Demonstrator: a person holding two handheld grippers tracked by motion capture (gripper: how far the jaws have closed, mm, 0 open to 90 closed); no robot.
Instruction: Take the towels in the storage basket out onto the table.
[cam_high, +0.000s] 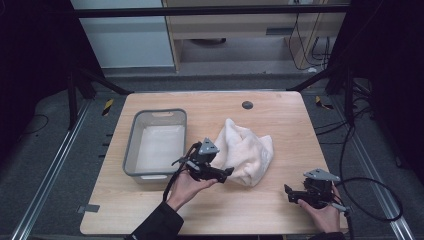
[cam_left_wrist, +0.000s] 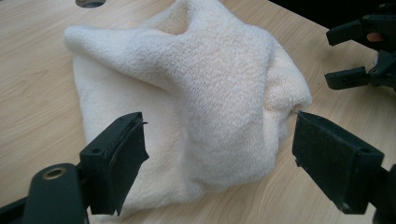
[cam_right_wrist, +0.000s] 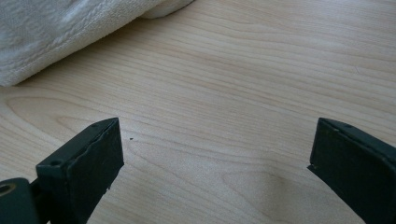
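Observation:
A crumpled white towel (cam_high: 245, 150) lies in the middle of the wooden table (cam_high: 260, 210). My left gripper (cam_high: 226, 173) is open at the towel's near left edge, and in the left gripper view the towel (cam_left_wrist: 196, 93) bulges between its spread jaws without being pinched. My right gripper (cam_high: 290, 194) is open low over bare wood at the near right, apart from the towel. In the right gripper view a towel edge (cam_right_wrist: 60, 32) lies at the upper left, beyond the jaws. The right gripper (cam_left_wrist: 355, 56) also appears at the top right of the left gripper view.
A grey plastic bin (cam_high: 131, 150) stands on the table's left side, just left of my left hand. A round dark hole (cam_high: 247, 105) sits near the far edge. Cables (cam_high: 370, 200) trail off the right side. Dark frame posts flank the table.

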